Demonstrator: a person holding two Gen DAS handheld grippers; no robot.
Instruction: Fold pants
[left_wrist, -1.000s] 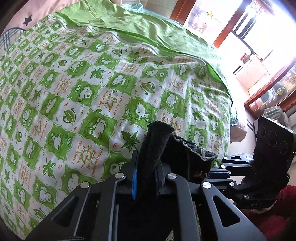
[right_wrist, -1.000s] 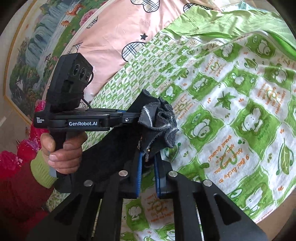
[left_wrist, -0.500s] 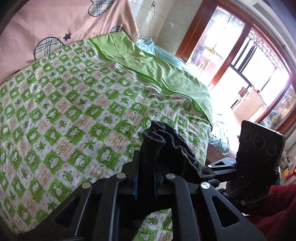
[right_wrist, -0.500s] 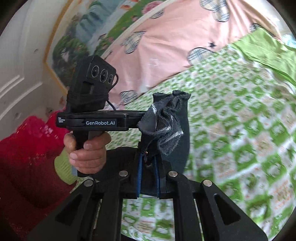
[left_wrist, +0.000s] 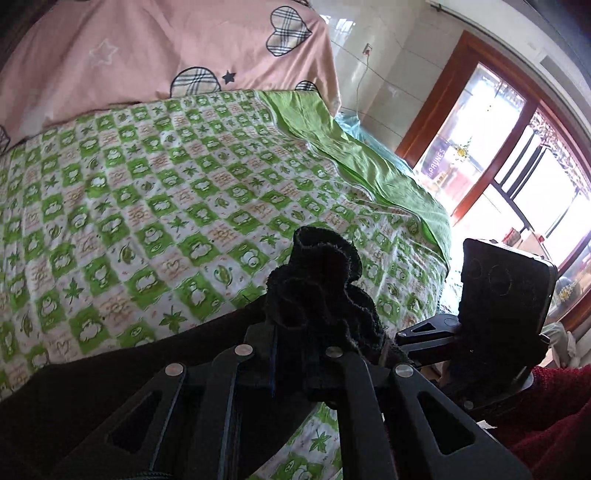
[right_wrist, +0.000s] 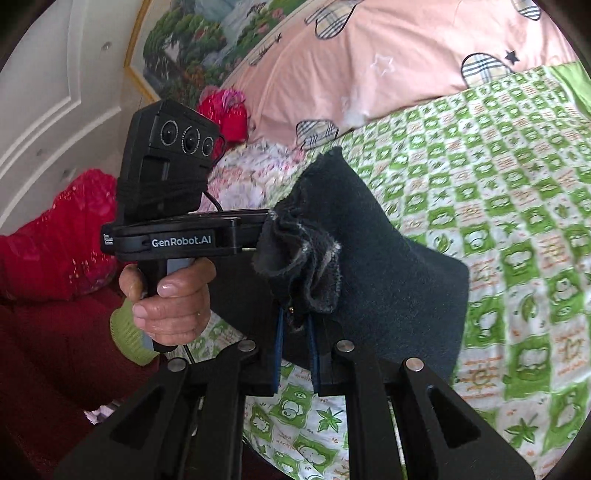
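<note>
Dark fleece pants (left_wrist: 317, 291) are bunched between the fingers of my left gripper (left_wrist: 295, 354), which is shut on them. The cloth hangs down to the lower left over the bed. In the right wrist view my right gripper (right_wrist: 295, 328) is shut on another bunched edge of the same pants (right_wrist: 388, 266), which spread to the right above the bedspread. The left gripper's body (right_wrist: 173, 236) shows there, held in a hand, close to the left of my right fingers. The right gripper's body (left_wrist: 506, 295) shows at the right of the left wrist view.
The bed carries a green and white patterned bedspread (left_wrist: 147, 206) with a plain green sheet (left_wrist: 369, 162) along its far side. Pink pillows (left_wrist: 147, 59) lie at the head. A window and wooden frame (left_wrist: 517, 166) stand beyond the bed. A red cloth (right_wrist: 55, 236) lies at the left.
Both grippers have risen and tilted up with the pants, so more of the pillows and wall shows. The pants hang spread wider below them. Both stay shut on the cloth.
</note>
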